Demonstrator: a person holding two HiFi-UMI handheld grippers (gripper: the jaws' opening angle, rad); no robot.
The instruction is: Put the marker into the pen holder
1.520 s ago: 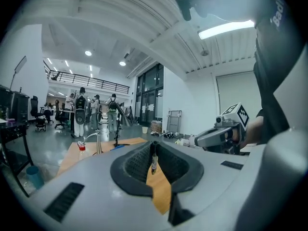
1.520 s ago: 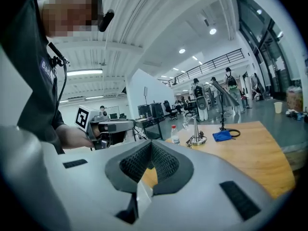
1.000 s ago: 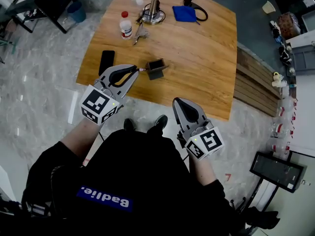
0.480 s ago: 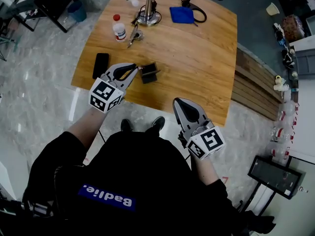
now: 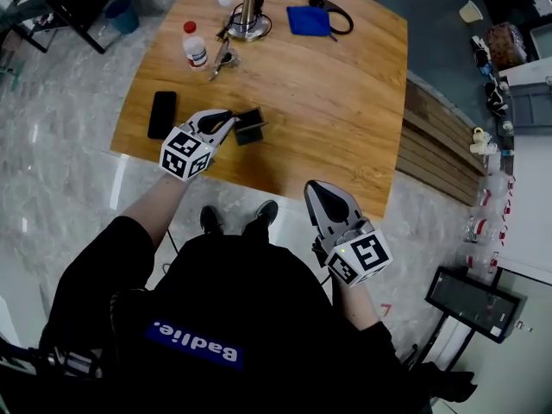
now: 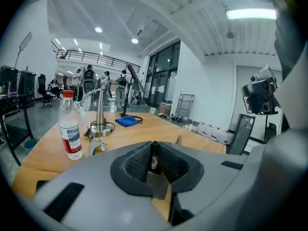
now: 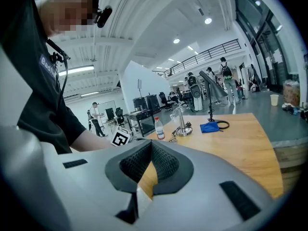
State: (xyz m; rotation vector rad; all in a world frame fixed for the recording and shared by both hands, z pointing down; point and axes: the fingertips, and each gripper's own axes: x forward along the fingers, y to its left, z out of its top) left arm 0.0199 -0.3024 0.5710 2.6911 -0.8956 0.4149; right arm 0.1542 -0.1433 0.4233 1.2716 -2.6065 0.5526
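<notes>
Wooden surface point(image 5: 345, 102) carries the dark square pen holder point(image 5: 250, 126), left hand-held gripper point(image 5: 226, 122) just beside it pinching the slim marker point(image 6: 154, 161): insertion step, next likely needs tip over opening, then release; right hand-held gripper point(image 5: 317, 190) pressed together, empty.

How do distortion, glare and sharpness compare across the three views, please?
Head view: sharp and evenly lit, with pale reflections on the glossy floor. Left gripper view: fisheye bending, dark corners, a glaring ceiling light; the left tool near the lens looks soft. Right gripper view: same fisheye bending and dark corners, distant background fairly clear.
</notes>
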